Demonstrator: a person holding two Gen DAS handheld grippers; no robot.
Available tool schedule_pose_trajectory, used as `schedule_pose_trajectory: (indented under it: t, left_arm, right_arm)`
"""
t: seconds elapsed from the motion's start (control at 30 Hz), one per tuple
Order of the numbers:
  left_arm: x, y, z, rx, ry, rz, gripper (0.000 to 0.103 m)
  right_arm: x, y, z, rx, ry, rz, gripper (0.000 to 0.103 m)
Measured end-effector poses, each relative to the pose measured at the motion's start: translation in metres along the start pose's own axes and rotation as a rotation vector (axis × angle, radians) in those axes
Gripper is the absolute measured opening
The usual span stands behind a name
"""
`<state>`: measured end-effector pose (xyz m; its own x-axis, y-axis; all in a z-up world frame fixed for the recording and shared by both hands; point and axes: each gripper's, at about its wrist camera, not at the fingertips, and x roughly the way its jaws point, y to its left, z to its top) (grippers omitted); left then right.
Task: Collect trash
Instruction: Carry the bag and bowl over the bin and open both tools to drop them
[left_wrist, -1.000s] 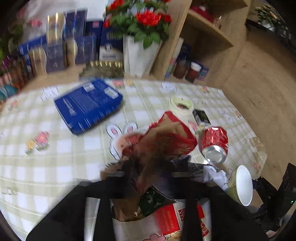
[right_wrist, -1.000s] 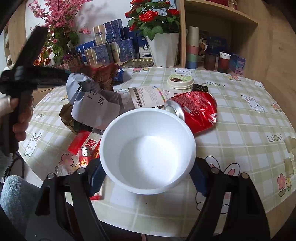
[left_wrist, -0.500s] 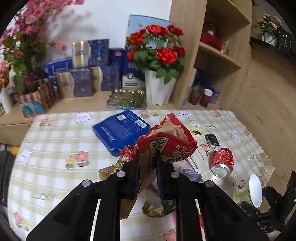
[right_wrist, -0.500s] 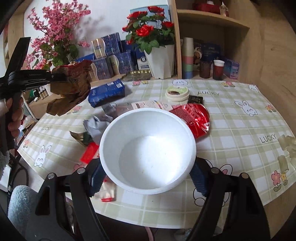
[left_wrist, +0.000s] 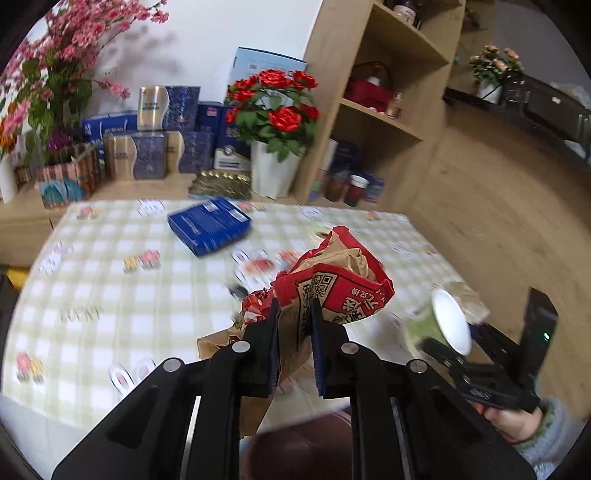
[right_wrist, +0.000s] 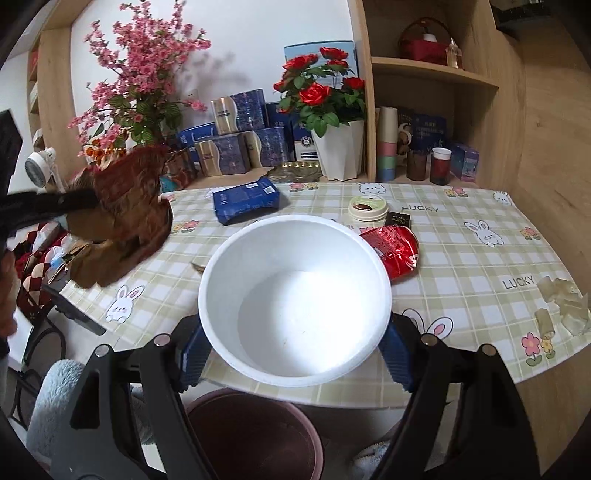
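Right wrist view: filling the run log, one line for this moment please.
left gripper: shut on paper bag | right gripper: shut on white bowl | bin: below

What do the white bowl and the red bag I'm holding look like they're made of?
White bowl: probably foam or thin disposable plastic, matte, with a thick rounded rim; I can't tell which. Red bag: printed paper by the look of it, brown kraft inside, creased and crumpled where the left gripper pinches it.

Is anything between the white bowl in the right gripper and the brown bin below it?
Nothing visible. The white bowl sits in the right gripper near the table edge, and the bin opens just below it.
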<state>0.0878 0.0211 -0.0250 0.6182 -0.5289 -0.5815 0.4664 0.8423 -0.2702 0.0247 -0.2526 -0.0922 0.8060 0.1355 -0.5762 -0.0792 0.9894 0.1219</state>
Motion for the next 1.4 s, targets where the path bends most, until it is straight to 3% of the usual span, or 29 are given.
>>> schedule_pose_trajectory:
  t: [0.2,0.3,0.6,0.8,0.93,1.17,1.23,1.3,1.4]
  left_arm:
    - [-0.012,-0.014,-0.056,-0.028,0.059,-0.079,0.015]
    - [-0.006,-0.018,-0.091,-0.026,0.114,-0.159,0.016]
    - [0.042,-0.031,-0.167,0.114,0.238,-0.122,0.016]
    - [0.087,-0.006,-0.194,0.006,0.294,-0.143,0.016]
    - [0.121,0.008,-0.217,-0.052,0.434,-0.148,0.016]
    - [0.133,0.019,-0.221,-0.099,0.462,-0.156,0.020]
    - [0.131,0.018,-0.219,-0.108,0.445,-0.189,0.030]
    - [0.124,0.017,-0.215,-0.114,0.412,-0.213,0.064]
    - [0.113,0.017,-0.208,-0.114,0.353,-0.187,0.069]
  right_arm:
    - [-0.023,0.014,-0.016,-0.007,-0.012,0.006,0.077]
    - [-0.033,0.018,-0.028,-0.008,-0.012,0.004,0.077]
    - [-0.033,0.017,-0.060,0.048,0.060,0.001,0.077]
    - [-0.027,0.027,-0.082,0.062,0.076,-0.048,0.077]
    - [-0.021,0.026,-0.095,0.093,0.109,-0.060,0.077]
    - [-0.012,0.025,-0.101,0.121,0.143,-0.074,0.077]
    - [-0.010,0.025,-0.102,0.117,0.151,-0.070,0.077]
    - [-0.008,0.027,-0.102,0.114,0.161,-0.066,0.077]
    - [-0.006,0.030,-0.103,0.100,0.169,-0.061,0.077]
